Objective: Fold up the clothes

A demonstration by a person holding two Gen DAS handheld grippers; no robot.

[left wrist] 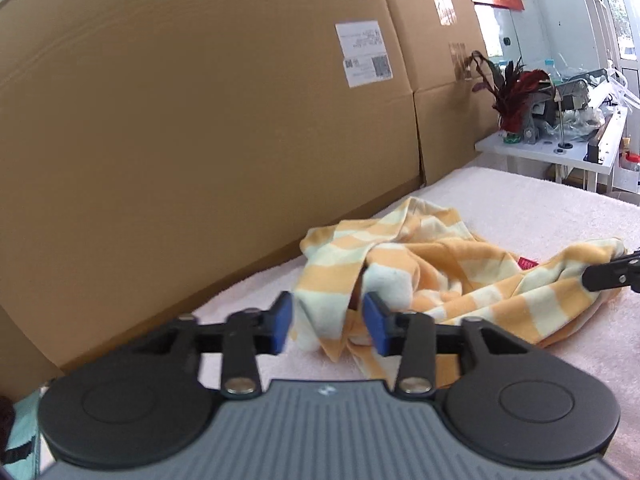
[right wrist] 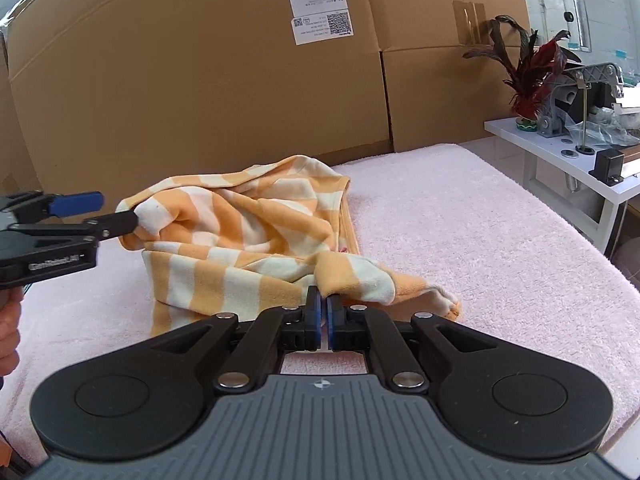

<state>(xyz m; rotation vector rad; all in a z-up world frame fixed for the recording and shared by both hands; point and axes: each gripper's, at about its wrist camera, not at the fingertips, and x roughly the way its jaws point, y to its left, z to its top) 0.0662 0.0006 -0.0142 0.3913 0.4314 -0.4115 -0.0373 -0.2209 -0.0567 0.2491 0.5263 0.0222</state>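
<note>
A crumpled orange-and-white striped garment [left wrist: 440,272] [right wrist: 248,232] lies on a pink towel-covered surface [left wrist: 520,208] [right wrist: 440,220]. My left gripper [left wrist: 328,316] [right wrist: 120,210] is at the garment's left end, jaws apart. A white fold sits between the blue pads [left wrist: 282,322] without being pinched. In the right wrist view one finger touches the cloth and the padded one stands clear. My right gripper [right wrist: 323,300] [left wrist: 592,276] is shut on a fold at the garment's near right edge. A red label [left wrist: 527,264] shows on the cloth.
Tall cardboard boxes [left wrist: 200,120] [right wrist: 200,100] wall off the far side of the surface. To the right stands a white side table [right wrist: 560,148] with a red-leaved plant [right wrist: 532,76] and metal equipment. A person's hand [right wrist: 8,328] holds the left gripper.
</note>
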